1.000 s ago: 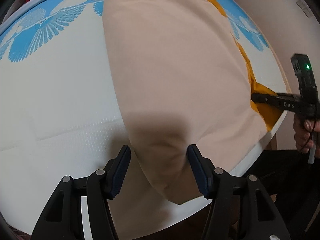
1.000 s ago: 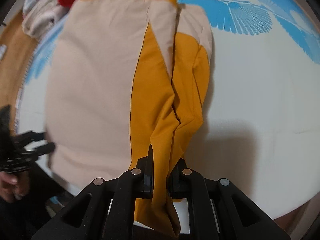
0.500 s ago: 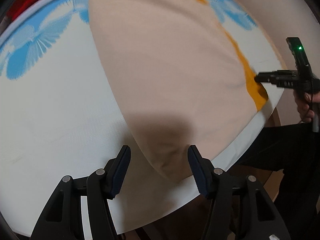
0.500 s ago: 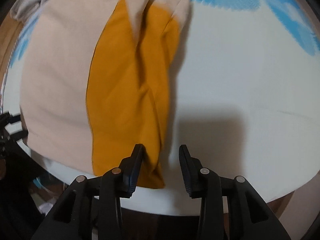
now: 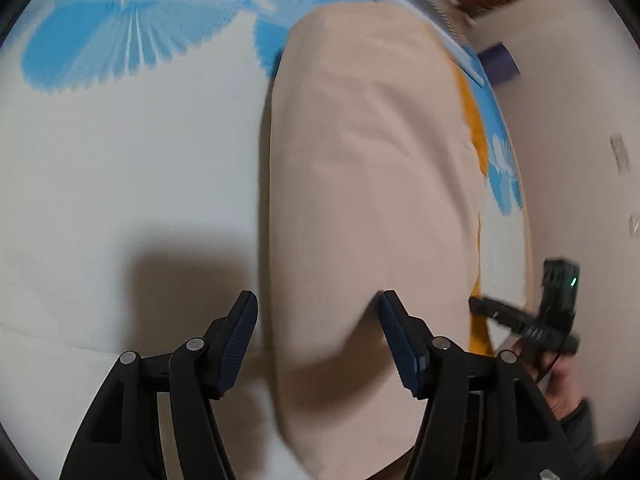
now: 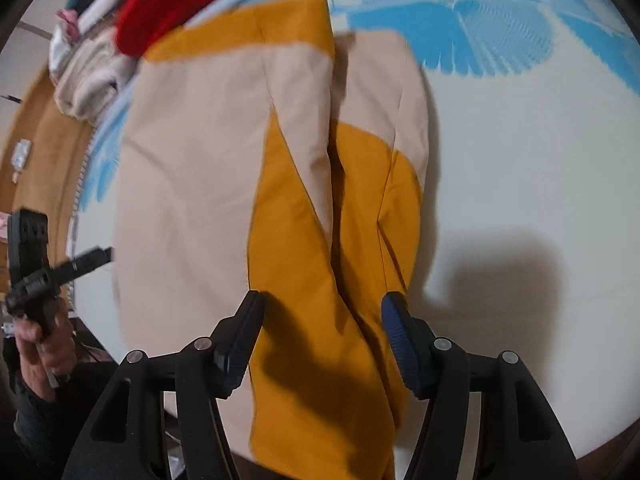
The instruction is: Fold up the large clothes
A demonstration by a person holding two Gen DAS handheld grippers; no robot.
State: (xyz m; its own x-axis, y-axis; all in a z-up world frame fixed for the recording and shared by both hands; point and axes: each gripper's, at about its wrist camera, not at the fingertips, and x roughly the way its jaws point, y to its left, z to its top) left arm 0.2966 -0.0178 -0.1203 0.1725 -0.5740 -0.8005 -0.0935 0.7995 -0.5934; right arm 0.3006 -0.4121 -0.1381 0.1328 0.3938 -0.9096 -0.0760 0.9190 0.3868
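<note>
The beige and orange garment (image 6: 224, 184) lies flat on the white and blue bed cover (image 6: 520, 160), long axis running from near edge to far. Its orange near end sits between my right gripper (image 6: 320, 340), jaws opening, pads clear. My left gripper (image 5: 316, 332), also opening, straddles the beige near-left edge, gripping nothing.

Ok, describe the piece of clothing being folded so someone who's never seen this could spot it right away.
Start at the white sheet with blue fan prints covering the surface. The garment lies flat along its near edge, long and partly folded. Unlike the red fabric and pale bundle piled beyond the sheet, it is two-toned: beige with mustard-orange panels.
</note>
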